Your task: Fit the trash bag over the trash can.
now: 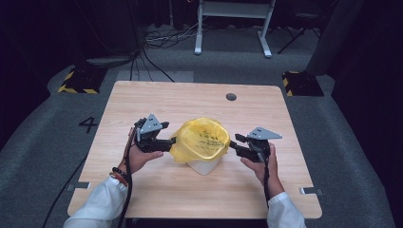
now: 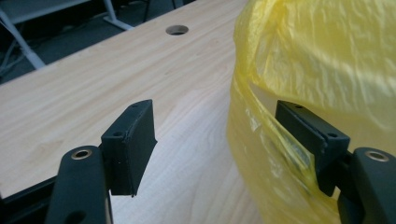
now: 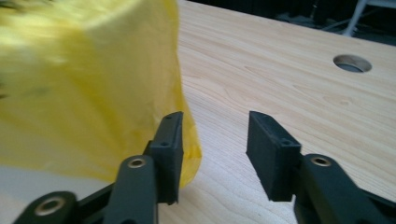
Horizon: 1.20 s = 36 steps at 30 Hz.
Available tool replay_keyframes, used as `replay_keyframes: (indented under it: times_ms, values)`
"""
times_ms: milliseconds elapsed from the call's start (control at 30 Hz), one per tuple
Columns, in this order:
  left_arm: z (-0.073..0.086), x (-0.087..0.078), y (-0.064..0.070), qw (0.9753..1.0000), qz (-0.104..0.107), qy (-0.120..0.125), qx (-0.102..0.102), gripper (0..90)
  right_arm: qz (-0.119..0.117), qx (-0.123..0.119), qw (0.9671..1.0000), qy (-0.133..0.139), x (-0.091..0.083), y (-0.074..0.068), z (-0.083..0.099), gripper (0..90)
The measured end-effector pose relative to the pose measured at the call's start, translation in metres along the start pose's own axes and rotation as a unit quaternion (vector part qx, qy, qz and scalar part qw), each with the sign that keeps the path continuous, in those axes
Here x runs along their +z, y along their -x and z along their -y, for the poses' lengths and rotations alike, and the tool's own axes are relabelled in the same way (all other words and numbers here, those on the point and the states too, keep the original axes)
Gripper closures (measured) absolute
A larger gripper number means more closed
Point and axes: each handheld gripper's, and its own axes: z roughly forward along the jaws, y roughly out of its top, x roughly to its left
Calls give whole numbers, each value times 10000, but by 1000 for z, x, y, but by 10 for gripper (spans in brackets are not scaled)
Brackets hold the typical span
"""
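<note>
A yellow plastic bag with black print is draped over a white container at the middle of the wooden table. My left gripper is at the bag's left side, open. In the left gripper view its jaws stand wide apart, the right one pressed into the bag's film, and the bag's edge hangs between them. My right gripper is at the bag's right side, open. Its left jaw touches the bag and bare table shows in the gap. The pale container shows below the bag.
A round hole is cut in the table near the far edge, also seen as the hole and the hole. Beyond the table are a white desk frame, floor cables and two yellow-black striped bases.
</note>
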Motion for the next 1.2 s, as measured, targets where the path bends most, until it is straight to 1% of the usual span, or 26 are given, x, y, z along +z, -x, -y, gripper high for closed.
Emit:
replay_keyframes:
  times_ms: [33, 67, 100, 133, 233, 267, 300, 367, 400, 467, 533, 567, 633, 667, 700, 767, 833, 900, 933, 967, 1000, 1033, 1067, 1100, 1167, 1200]
  values:
    - [2, -3, 1, 9999, -79, 68, 52, 304, -72, -41, 10000, 44, -3, 0, 0, 531]
    - [3, -6, 3, 9998, -69, 177, 85, 302, -162, -82, 9998, 76, -6, 0, 0, 508]
    - [4, -9, 5, 9995, -10, 285, 139, 302, -224, -141, 9996, 82, -9, -1, 0, 493]
    - [6, -11, 8, 9993, 20, 318, 176, 302, -301, -210, 9993, 79, -12, -1, 1, 481]
    - [9, -15, 15, 9989, 22, 289, 358, 300, -481, -392, 9981, 68, -18, -5, 4, 458]
    - [10, -16, 17, 9985, -54, 221, 492, 303, -487, -471, 9977, 45, -19, -6, 4, 447]
    - [11, -16, 19, 9982, -133, 187, 546, 304, -513, -568, 9971, 39, -20, -8, 5, 434]
    - [13, -16, 24, 9969, -311, 89, 724, 303, -594, -633, 9962, 44, -21, -11, 6, 428]
    - [14, -18, 26, 9970, -264, 130, 713, 302, -639, -694, 9955, 52, -22, -13, 6, 423]
    - [17, -25, 29, 9964, -202, 281, 768, 302, -773, -861, 9932, 107, -24, -17, 7, 419]
    - [18, -31, 29, 9969, -131, 403, 666, 301, -824, -970, 9918, 147, -24, -23, 7, 425]
    - [18, -34, 27, 9974, -70, 437, 578, 300, -840, -1037, 9910, 136, -23, -25, 7, 435]
    - [19, -38, 24, 9976, -64, 501, 470, 284, -748, -1244, 9894, 83, -21, -31, 6, 491]
    - [19, -38, 21, 9976, -107, 495, 463, 282, -713, -1327, 9886, 53, -20, -33, 5, 544]
    - [19, -38, 19, 9979, -80, 492, 403, 282, -721, -1372, 9879, 37, -18, -34, 4, 576]
    - [19, -37, 17, 9983, 59, 518, 270, 278, -762, -1383, 9875, 9, -15, -36, 4, 677]
    - [17, -32, 17, 9986, 128, 493, 156, 271, -794, -1443, 9863, -82, -12, -37, 4, 745]
    - [14, -26, 19, 9990, 96, 427, -21, 264, -855, -1528, 9845, -122, -11, -40, 6, 805]
    - [12, -24, 21, 9993, 69, 369, -49, 264, -867, -1568, 9837, -145, -10, -41, 7, 817]
    - [11, -21, 24, 9994, 16, 347, -5, 264, -876, -1595, 9832, -167, -9, -43, 7, 814]
    - [10, -19, 26, 9995, 39, 319, 10, 265, -907, -1638, 9821, -190, -9, -44, 8, 803]
    - [9, -18, 27, 9995, 35, 318, 49, 265, -946, -1669, 9812, -217, -9, -46, 9, 783]
    - [8, -15, 29, 9996, 5, 263, 75, 261, -979, -1678, 9807, -207, -10, -47, 9, 762]
    - [8, -13, 31, 9997, -64, 221, 110, 253, -1077, -1625, 9807, -171, -12, -49, 11, 735]
    - [8, -11, 33, 9997, -150, 151, 112, 247, -1201, -1501, 9813, -102, -16, -50, 13, 685]
    - [9, -11, 33, 9998, -130, 135, 74, 247, -1228, -1455, 9817, -50, -18, -52, 14, 668]
